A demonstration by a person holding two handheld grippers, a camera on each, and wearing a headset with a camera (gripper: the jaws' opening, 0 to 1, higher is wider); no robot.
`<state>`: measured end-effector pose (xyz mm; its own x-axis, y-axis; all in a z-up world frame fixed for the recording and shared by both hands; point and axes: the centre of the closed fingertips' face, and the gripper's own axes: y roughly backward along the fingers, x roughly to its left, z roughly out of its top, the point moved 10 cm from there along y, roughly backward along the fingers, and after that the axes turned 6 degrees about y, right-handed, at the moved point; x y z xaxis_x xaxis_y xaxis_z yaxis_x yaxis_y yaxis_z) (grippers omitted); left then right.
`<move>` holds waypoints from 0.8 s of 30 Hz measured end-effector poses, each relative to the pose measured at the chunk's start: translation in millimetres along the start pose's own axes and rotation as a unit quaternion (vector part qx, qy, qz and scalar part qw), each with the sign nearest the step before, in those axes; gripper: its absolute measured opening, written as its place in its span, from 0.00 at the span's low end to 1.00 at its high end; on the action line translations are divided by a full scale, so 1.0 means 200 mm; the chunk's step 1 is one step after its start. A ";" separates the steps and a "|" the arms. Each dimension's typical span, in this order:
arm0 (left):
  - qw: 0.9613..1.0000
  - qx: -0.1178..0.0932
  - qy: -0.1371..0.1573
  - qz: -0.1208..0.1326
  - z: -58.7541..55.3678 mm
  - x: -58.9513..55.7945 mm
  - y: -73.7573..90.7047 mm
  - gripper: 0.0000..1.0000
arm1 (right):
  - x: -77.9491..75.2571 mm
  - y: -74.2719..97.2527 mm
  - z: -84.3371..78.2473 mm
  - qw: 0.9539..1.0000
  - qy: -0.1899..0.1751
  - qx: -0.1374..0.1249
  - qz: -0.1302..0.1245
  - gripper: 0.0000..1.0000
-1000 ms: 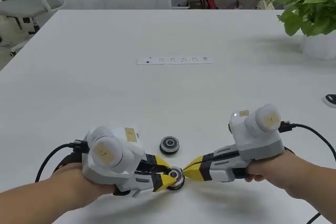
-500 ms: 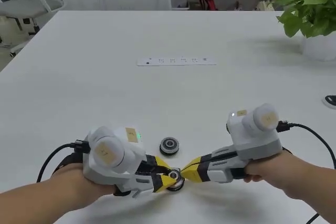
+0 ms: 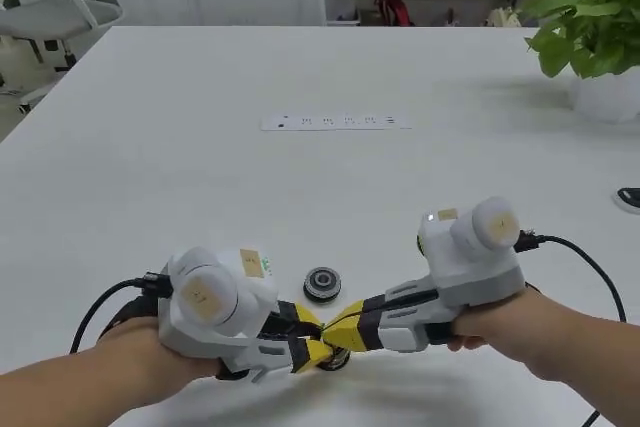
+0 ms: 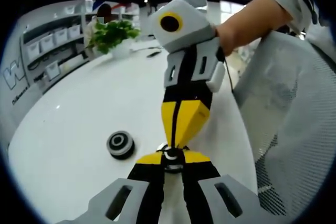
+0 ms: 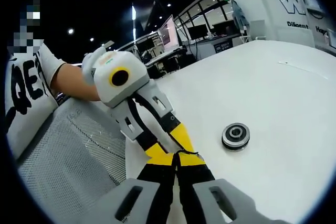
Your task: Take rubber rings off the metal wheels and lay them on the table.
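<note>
A small metal wheel [image 4: 172,155] with a dark rubber ring is held just above the white table [image 3: 200,177], near its front edge. My left gripper [image 3: 318,349] is shut on it, its yellow tips on either side of it in the left gripper view. My right gripper [image 3: 334,334] comes in from the right with its jaws shut at the wheel's rim, on the ring. The right gripper's tips [image 4: 176,141] touch the wheel's top and hide most of it in the head view. A second wheel [image 3: 322,283] with its ring on lies flat on the table just behind the tips.
A white power strip [image 3: 336,121] lies mid-table. A potted plant [image 3: 590,27] stands at the far right, a small black object [image 3: 630,196] at the right edge. Office chairs [image 3: 60,2] stand behind the table. Cables trail from both grippers.
The right gripper has slid left onto the wheel, so its yellow tips now overlap the left gripper's and cover the wheel. The second wheel has not moved.
</note>
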<state>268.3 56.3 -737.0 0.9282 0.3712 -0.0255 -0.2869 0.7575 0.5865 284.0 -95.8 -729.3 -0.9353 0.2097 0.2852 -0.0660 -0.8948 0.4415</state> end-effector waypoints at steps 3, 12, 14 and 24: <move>1.000 -0.001 0.001 0.000 0.00 0.00 0.00 0.12 | -0.01 0.03 -0.02 1.000 -0.007 -0.002 -0.007 0.00; 1.000 0.005 0.000 0.003 0.01 0.00 0.00 0.12 | -0.02 0.03 -0.04 1.000 -0.009 0.007 -0.019 0.00; 1.000 0.004 0.002 0.004 0.01 0.00 0.00 0.13 | -0.02 0.03 -0.04 1.000 -0.010 0.007 -0.020 0.00; 1.000 0.002 -0.003 -0.004 0.01 0.00 0.01 0.14 | -0.02 0.03 -0.03 1.000 -0.011 0.006 -0.018 0.00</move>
<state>268.0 57.3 -734.7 0.9318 0.3619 -0.0259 -0.2784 0.7588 0.5888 285.4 -104.7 -732.8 -0.9242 0.2513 0.2877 -0.0957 -0.8815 0.4625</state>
